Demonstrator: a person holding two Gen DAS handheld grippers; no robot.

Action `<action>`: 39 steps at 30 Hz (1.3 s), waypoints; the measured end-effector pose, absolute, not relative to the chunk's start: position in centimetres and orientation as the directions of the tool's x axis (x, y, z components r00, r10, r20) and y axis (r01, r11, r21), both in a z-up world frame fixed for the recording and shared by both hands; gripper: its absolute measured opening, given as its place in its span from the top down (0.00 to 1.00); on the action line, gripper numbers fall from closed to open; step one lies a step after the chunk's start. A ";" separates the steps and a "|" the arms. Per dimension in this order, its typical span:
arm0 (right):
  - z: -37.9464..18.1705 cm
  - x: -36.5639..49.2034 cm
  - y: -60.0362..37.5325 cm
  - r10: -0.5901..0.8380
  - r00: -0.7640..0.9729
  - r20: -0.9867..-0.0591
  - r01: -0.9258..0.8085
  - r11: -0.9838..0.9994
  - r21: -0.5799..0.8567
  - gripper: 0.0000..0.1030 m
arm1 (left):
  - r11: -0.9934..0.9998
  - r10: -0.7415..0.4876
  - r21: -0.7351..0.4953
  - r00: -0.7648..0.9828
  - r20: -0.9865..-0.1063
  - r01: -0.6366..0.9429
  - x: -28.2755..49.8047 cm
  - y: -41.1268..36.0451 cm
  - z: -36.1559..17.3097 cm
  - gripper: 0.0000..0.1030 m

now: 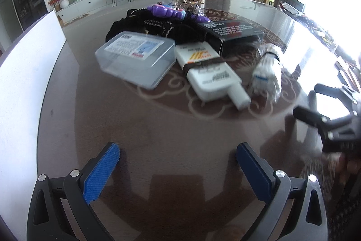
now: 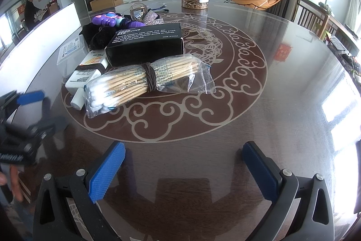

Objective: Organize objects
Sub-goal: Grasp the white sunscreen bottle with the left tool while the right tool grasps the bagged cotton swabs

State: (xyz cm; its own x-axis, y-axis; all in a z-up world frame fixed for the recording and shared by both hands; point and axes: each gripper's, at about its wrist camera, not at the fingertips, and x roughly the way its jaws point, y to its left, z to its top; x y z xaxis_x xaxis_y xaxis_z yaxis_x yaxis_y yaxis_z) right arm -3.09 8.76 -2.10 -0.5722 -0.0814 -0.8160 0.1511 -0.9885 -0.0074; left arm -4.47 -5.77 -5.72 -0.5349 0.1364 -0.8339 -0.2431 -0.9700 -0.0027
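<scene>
A glossy round table with a scroll inlay is seen in a living room. The cotton-swab bundle, bagged in clear plastic and tied with dark cord, is laid just before the black box, its long axis running crosswise. It is faced by the right claw, held wide open and empty, judged the nearer; the left claw is likewise spread open.
</scene>
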 end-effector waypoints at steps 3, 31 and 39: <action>-2.2 -3.1 8.9 -0.081 -0.572 -0.816 0.153 -0.988 -0.009 0.00 | -0.973 0.130 -0.001 -0.538 -0.833 -0.232 -4.0 -6.3 -5.7 0.00; -0.6 -6.0 9.9 -0.088 -0.551 -0.830 0.044 -0.996 0.076 0.70 | -0.980 0.106 -0.003 -0.511 -0.853 -0.198 -4.3 -5.8 -5.7 0.00; -0.4 -2.6 13.9 -0.091 -0.588 -0.803 -0.017 -0.992 0.125 0.69 | -0.959 0.275 -0.270 -0.488 -0.828 -0.083 -8.6 -3.6 -3.3 0.00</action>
